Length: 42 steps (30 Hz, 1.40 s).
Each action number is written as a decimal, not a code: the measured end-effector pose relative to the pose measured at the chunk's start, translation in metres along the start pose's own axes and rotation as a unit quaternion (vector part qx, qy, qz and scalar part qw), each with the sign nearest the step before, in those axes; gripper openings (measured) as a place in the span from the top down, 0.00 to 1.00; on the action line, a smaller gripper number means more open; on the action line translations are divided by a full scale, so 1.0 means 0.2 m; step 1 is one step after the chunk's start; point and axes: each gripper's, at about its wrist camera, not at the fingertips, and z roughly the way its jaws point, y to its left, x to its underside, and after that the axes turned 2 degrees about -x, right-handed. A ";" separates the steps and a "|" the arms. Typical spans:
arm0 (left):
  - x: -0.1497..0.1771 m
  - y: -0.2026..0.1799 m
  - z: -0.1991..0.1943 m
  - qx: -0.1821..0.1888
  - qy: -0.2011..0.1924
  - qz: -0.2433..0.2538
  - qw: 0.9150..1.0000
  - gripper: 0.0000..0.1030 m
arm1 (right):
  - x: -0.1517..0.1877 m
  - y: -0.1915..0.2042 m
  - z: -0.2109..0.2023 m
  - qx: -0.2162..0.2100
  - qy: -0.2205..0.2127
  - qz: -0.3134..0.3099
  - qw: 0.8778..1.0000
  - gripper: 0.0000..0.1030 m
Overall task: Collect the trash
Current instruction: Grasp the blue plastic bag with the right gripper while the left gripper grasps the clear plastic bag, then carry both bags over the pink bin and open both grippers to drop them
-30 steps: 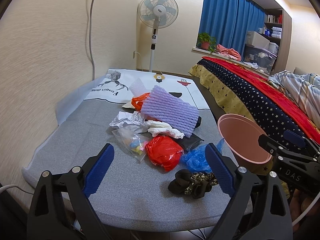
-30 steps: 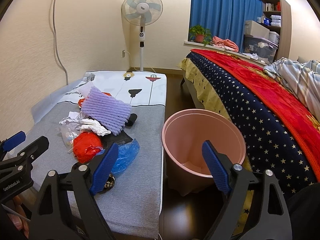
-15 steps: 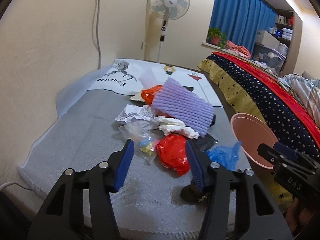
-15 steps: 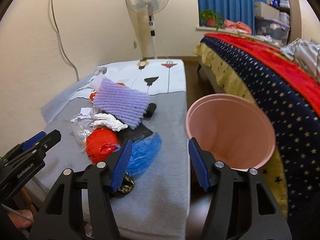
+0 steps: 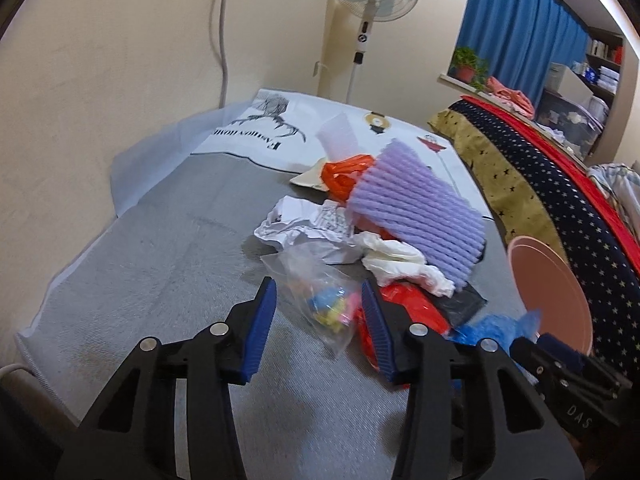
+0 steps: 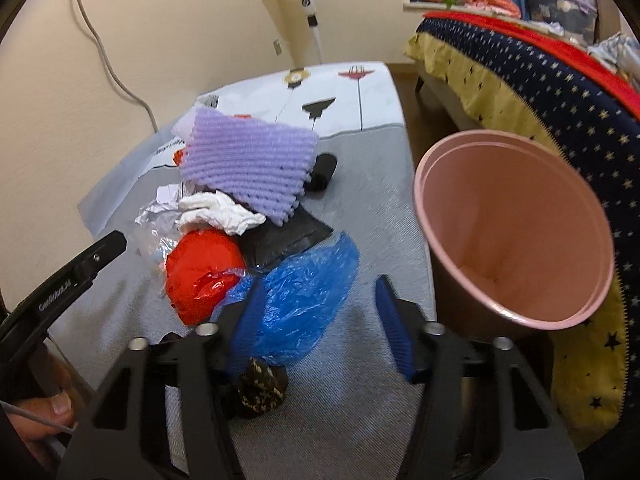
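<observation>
So the left gripper (image 5: 318, 308) sat low in the bottom centre of its own view, tilted down at the pile, jaws spread fairly narrow around a clear crinkly plastic bag (image 5: 320, 296) with pastel bits inside; couldn't tell if the blue ribbed pads actually touched it. The right gripper (image 6: 320, 312) was also low in its frame, jaws gaping at a moderate width over a glossy blue plastic bag (image 6: 304, 300), gripping nothing.

The trash was heaped mid-frame on a grey woven-looking mat (image 5: 160, 264): a ridged purple foam sheet (image 5: 416, 216) on top, crumpled white paper (image 5: 296, 224), a soft white wad (image 5: 400, 264), a shiny red plastic ball (image 6: 200, 272), an orange bag (image 5: 344, 172) behind, a flat black pouch (image 6: 280, 236), and a dark patterned scrunchie-like thing (image 6: 260, 388) at the bottom.

The smooth pink round bin (image 6: 516, 232) stood at the right of the right wrist view, just beside the mat.

Readable text: "DAS" on the black gripper arm in the lower right of the left wrist view. The white printed sheet (image 5: 280, 128) had upside-down lettering, too blurry for me.
</observation>
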 end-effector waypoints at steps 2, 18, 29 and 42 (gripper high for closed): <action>-0.01 0.02 0.04 -0.004 0.008 -0.006 1.000 0.57 | 0.00 -0.01 0.03 0.000 0.007 0.001 1.000 0.69; -0.02 0.03 0.27 0.001 0.069 -0.020 0.997 0.57 | -0.08 0.01 0.04 0.008 -0.015 -0.030 0.999 0.99; -0.05 0.02 0.20 0.008 0.052 -0.008 0.999 0.88 | -0.13 0.04 -0.09 0.000 -0.062 -0.043 0.997 0.99; -0.10 0.01 -0.10 0.004 -0.025 0.018 1.000 0.89 | -0.17 0.03 -0.34 0.015 -0.119 -0.063 0.991 0.99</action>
